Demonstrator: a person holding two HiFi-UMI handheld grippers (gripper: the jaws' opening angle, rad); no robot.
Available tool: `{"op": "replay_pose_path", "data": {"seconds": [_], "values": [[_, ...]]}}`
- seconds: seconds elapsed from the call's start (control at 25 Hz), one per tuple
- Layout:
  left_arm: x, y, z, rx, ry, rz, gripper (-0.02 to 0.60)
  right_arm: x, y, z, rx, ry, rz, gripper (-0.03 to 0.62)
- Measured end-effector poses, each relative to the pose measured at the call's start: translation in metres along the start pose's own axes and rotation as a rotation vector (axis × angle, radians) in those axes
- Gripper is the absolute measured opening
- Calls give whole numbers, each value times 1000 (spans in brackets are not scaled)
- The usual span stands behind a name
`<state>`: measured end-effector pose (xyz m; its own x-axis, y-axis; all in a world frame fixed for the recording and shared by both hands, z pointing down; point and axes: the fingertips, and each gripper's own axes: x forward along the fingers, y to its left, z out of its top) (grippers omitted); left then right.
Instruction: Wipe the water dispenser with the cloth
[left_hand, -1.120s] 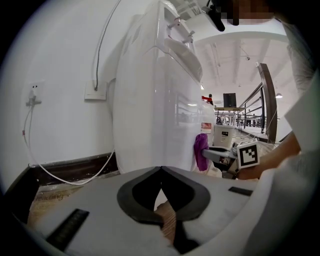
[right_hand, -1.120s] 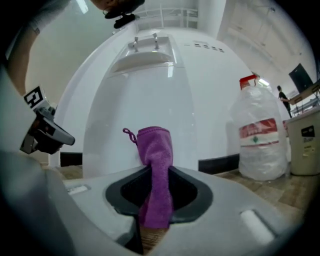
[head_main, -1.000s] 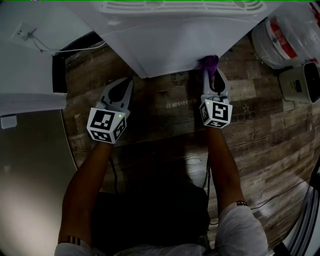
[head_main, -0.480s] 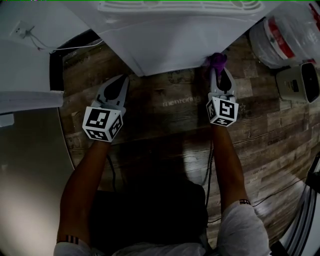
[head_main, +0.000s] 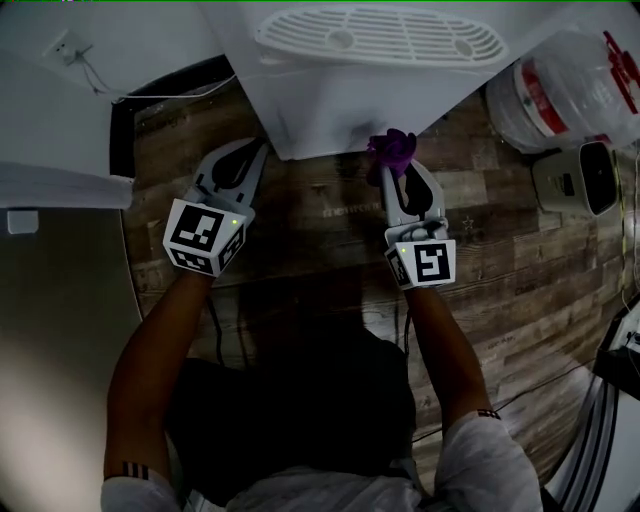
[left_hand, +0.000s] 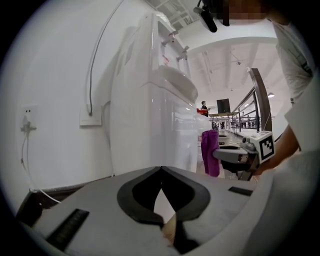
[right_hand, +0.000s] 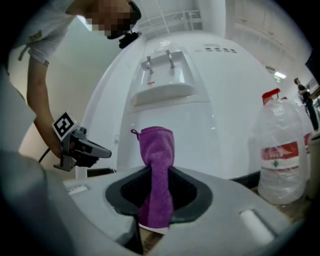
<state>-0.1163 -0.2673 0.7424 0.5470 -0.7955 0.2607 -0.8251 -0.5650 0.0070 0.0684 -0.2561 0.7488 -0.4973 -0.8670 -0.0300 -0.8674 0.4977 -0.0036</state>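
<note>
The right claw (head_main: 396, 172), pinching the purple cloth (head_main: 390, 149), has slid left along the water dispenser's (head_main: 330, 105) lower front, upper centre, so wiping looks under way; the left claw (head_main: 250, 156) is pressed together, empty.

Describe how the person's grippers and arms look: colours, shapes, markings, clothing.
The left gripper and right gripper are pale grey shells tapering forward, each with a dark hollow in the middle. Each carries a white cube printed with black square markers. The person wears short white sleeves edged with a dark striped band.
</note>
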Motion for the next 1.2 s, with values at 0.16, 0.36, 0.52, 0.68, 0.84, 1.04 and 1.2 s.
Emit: {"op": "replay_pose_path", "data": {"seconds": [0.16,0.36,0.52,0.68,0.84,1.04,1.2], "values": [[-16,9,37,-11,-60,33,-2,18,39,51,-1,-62,109,97],[-38,1,95,13,-167,21,-2,33,78,103,-48,-81,213,97],[-61,-12,148,45,-239,-5,-2,37,113,158,-43,-108,308,97],[-93,-14,198,87,-274,2,-2,40,137,214,-35,-103,348,97],[-125,-19,257,88,-277,9,-2,37,157,285,-23,-103,377,97],[-160,-27,326,71,-278,13,-2,32,181,370,-19,-125,424,97],[-187,-26,386,53,-293,42,-2,33,185,434,-31,-131,428,97]]}}
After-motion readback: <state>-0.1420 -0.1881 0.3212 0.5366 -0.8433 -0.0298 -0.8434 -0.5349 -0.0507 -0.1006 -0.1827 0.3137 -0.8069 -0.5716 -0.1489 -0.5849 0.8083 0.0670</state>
